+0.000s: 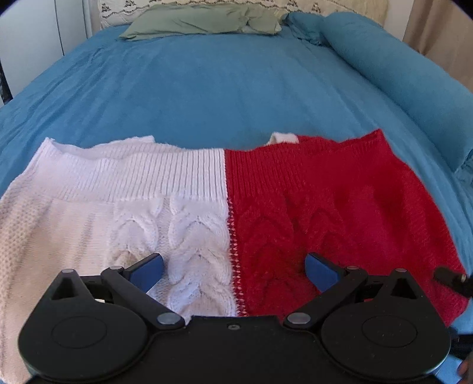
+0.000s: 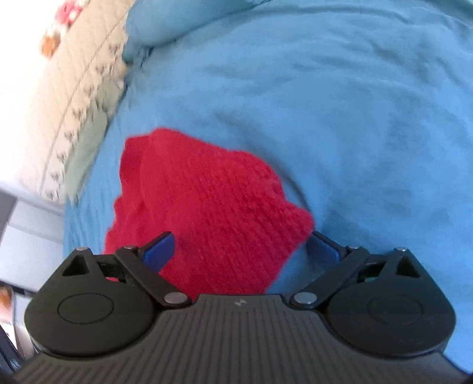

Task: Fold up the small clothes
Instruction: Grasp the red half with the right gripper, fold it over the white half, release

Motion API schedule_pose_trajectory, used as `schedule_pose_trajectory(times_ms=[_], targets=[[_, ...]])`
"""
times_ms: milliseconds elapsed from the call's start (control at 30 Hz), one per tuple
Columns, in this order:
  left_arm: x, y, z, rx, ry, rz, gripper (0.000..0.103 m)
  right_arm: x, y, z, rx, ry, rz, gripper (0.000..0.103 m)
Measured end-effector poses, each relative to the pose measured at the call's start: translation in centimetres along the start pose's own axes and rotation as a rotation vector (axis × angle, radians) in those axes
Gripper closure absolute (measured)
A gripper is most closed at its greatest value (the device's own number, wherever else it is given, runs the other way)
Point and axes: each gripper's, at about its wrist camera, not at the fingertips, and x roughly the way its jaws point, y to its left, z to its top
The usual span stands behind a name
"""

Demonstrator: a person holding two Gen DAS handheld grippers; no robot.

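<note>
Red-white knit (image 1: 224,212) under open claws (image 1: 235,273)

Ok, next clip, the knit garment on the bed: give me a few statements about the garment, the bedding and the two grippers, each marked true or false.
1. The knit garment is half white, half red. True.
2. It lies on a green bedspread. False: the blue bedspread is under it; only the pillow is green.
3. The left gripper is open above the garment's centre seam. True.
4. The right gripper is clamped shut on white fabric. False: its jaws are apart, with red knit between them.
5. The garment's ribbed band faces the pillow. True.
</note>
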Motion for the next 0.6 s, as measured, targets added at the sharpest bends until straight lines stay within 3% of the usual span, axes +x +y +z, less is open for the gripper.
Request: schedule_pose_trajectory(times_ms=[67,133,200,333,600], targets=[[0.6,0.1,-0.1,0.004,0.013,-0.005,0.000,0.4,0.8,0.2,-0.014,0.010,0.020,0.018],[1.3,0.2,-0.1,0.004,0.040,-0.010,0.000,1.0,1.4,0.3,-0.002,0.031,0.071,0.024],[1.8,0.4,0.3,-0.003,0.059,-0.013,0.000,2.0,2.1,0.2,0.009,0.049,0.066,0.024],[1.4,0.9,1.5,-0.025,0.094,-0.024,0.000,2.2,3.1,0.5,0.025,0.045,0.091,0.054],[-6.1,6.8,4.4,-0.034,-0.037,-0.004,0.000,-2.9,14.8,-1.0,-0.295,0.014,0.345,0.062]])
